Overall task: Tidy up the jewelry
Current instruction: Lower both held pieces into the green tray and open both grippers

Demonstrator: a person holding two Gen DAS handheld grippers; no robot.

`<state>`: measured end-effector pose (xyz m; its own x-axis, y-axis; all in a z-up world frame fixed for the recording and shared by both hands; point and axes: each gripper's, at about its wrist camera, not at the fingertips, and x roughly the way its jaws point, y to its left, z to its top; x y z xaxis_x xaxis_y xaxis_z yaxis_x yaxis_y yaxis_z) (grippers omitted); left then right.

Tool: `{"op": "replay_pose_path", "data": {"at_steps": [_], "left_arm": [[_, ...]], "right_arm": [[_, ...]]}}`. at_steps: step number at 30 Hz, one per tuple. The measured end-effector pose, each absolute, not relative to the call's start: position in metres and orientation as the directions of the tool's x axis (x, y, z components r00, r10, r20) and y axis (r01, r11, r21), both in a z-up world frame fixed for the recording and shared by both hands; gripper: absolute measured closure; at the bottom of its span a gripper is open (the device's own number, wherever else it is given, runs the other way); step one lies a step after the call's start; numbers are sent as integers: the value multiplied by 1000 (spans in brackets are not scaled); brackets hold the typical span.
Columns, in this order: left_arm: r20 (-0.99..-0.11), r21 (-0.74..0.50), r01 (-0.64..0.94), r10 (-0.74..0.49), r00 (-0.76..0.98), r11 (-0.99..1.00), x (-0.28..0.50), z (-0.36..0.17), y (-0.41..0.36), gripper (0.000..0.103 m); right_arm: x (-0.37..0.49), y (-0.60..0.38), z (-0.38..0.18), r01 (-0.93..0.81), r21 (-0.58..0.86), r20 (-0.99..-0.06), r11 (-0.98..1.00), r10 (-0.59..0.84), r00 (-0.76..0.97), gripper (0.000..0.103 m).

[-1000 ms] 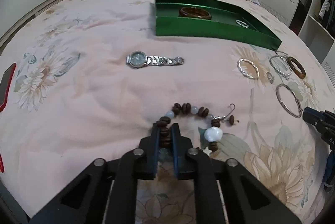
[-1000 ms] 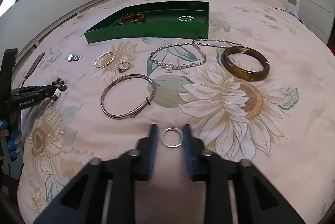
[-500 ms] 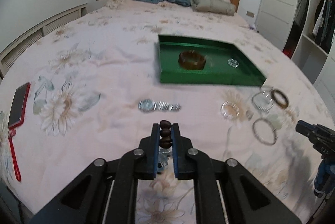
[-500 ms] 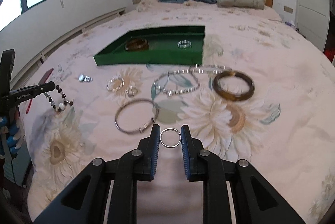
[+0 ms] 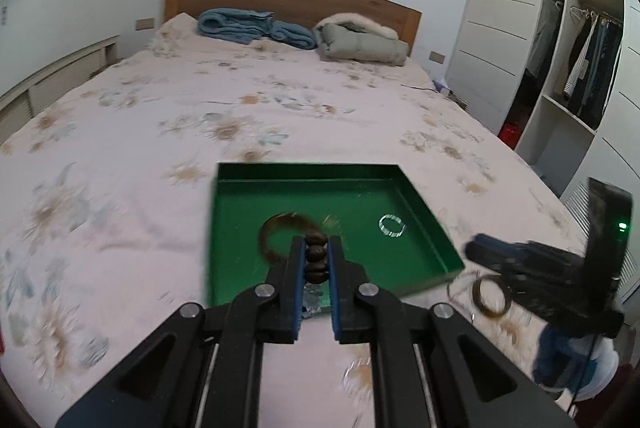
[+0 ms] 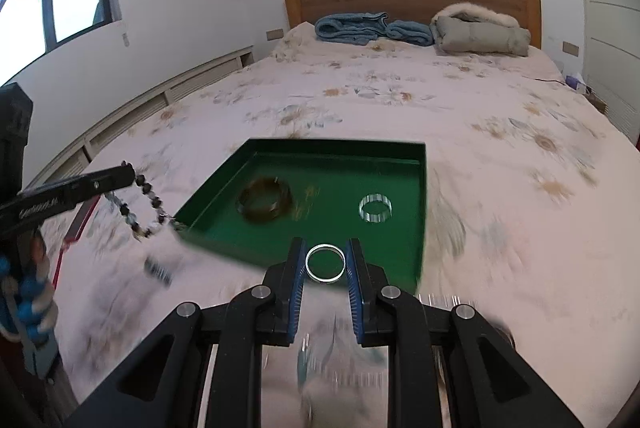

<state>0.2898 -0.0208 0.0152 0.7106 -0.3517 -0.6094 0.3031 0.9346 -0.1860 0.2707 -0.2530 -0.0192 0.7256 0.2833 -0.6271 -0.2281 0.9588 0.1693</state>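
Note:
My left gripper (image 5: 316, 252) is shut on a brown beaded bracelet (image 5: 315, 259) and holds it above the near part of the green tray (image 5: 432, 224). In the right wrist view the bracelet (image 6: 146, 206) hangs from the left gripper just left of the tray (image 6: 420, 212). My right gripper (image 6: 325, 262) is shut on a silver ring (image 6: 325, 263), held over the tray's near edge. Inside the tray lie a brown bangle (image 6: 264, 206) and a silver ring-shaped piece (image 6: 375, 208).
More bangles (image 5: 486, 294) lie on the floral bedspread right of the tray. A red-cased phone (image 6: 76, 228) lies at the left. Folded blue blankets (image 5: 256, 28) and a grey coat (image 5: 360, 42) lie at the headboard. A wardrobe (image 5: 560, 48) stands at the right.
Both grippers have risen from the bedspread and moved forward over the green tray, the left carrying the beaded bracelet and the right carrying the silver ring.

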Motion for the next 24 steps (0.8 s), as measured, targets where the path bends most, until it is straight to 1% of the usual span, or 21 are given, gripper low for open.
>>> {"op": "replay_pose_path", "data": {"at_steps": [3,10,13,17,19,20,21,22,24], "left_arm": [[-631,-205,315,-371,681,927,311,-3,-35,93],[-758,-153,222,-258,599,963,356,-73,-32,93],[-792,-135,192,-223,569,972,362,-94,-26,93],[-792,-106,183,-194,578,977,360,-99,-25,92],[-788,-103,190,-197,583,976,357,-94,-27,89],[-784,-98,191,-194,590,977,354,-89,-26,87],[-777,-92,193,-191,600,977,349,-82,-26,81],[-768,-91,198,-196,610,976,343,-74,-26,75],[-749,-76,204,-190,635,976,332,-55,-25,70]], "right_arm": [[302,-251,-35,-210,184,-658,960,279,699,83],[341,-237,-80,-205,151,-763,967,246,598,83],[349,-231,-95,-209,115,-797,971,216,564,83],[349,-230,-100,-201,110,-800,974,206,563,83],[348,-230,-98,-200,105,-800,974,202,565,78],[347,-230,-96,-201,100,-798,974,199,568,69],[344,-230,-91,-198,93,-793,976,193,578,63],[340,-232,-84,-193,93,-784,977,192,590,62],[329,-237,-65,-184,105,-762,977,198,616,59]]}}
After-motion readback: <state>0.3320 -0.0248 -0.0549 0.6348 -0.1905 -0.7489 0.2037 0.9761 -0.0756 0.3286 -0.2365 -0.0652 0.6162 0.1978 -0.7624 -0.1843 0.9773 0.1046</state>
